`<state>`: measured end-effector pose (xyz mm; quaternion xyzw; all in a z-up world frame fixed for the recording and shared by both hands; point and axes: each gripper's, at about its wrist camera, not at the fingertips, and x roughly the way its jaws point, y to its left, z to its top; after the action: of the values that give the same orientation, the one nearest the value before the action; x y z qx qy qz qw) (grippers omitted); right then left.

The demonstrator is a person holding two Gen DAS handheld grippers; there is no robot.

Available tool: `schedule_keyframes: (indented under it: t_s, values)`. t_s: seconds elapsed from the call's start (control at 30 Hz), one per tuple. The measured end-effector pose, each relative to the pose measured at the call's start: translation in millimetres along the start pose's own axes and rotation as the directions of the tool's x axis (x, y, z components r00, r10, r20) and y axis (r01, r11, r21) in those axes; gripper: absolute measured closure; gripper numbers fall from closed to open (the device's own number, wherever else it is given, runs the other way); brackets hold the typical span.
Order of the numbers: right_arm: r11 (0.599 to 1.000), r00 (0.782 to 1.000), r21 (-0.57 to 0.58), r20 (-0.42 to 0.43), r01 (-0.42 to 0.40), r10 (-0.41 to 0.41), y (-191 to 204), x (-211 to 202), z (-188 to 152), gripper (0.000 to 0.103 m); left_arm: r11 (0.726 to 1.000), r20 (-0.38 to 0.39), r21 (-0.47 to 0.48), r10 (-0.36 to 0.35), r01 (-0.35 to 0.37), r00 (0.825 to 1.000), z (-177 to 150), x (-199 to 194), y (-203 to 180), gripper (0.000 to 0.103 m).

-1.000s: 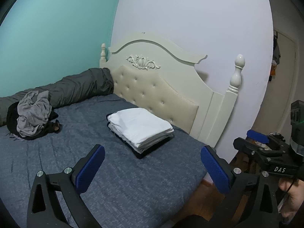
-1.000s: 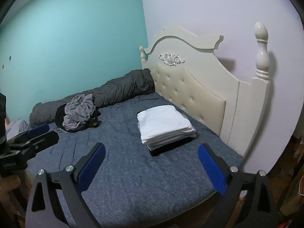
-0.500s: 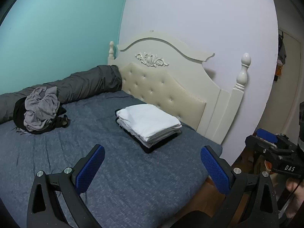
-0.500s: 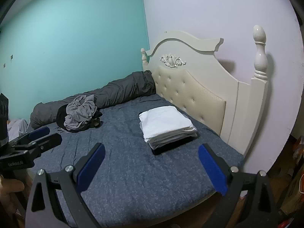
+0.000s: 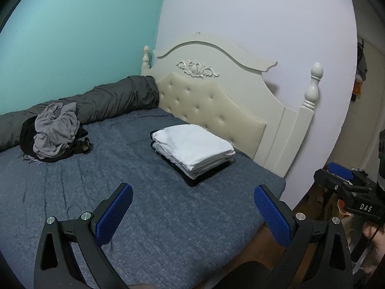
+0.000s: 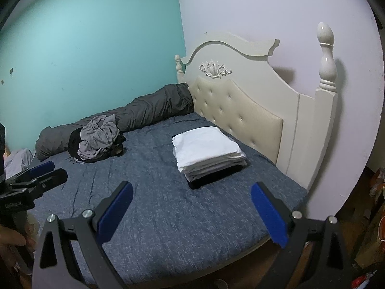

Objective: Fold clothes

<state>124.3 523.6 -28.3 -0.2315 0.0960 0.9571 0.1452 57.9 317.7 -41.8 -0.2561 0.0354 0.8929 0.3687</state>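
We hold left tongs (image 5: 193,210) and right tongs (image 6: 191,208) spread, empty, above the bed (image 5: 149,207). Folded stack (image 5: 193,149) near headboard (image 5: 216,106); crumpled clothes (image 5: 55,133) by rolled duvet (image 5: 115,100).

The only lettering that reads clearly is "DAS", in white capitals on the black body of the right gripper (image 5: 346,180), seen at the right edge of the left wrist view; in the right wrist view, the black body of the left gripper (image 6: 45,172) carries a small pale label at the left edge, too blurred and small to make out; no other text, number or sign can be read.
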Motion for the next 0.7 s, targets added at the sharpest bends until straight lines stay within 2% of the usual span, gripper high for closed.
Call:
schedule_keyframes:
  t_s: [0.7]
  values:
    - [1.000, 1.000, 0.011, -0.022, -0.002, 0.002, 0.4, 6.9, -6.4, 0.004, 1.000, 0.012, -0.001, 0.000, 0.000, 1.000, -1.9, -1.8, -2.9, 0.000]
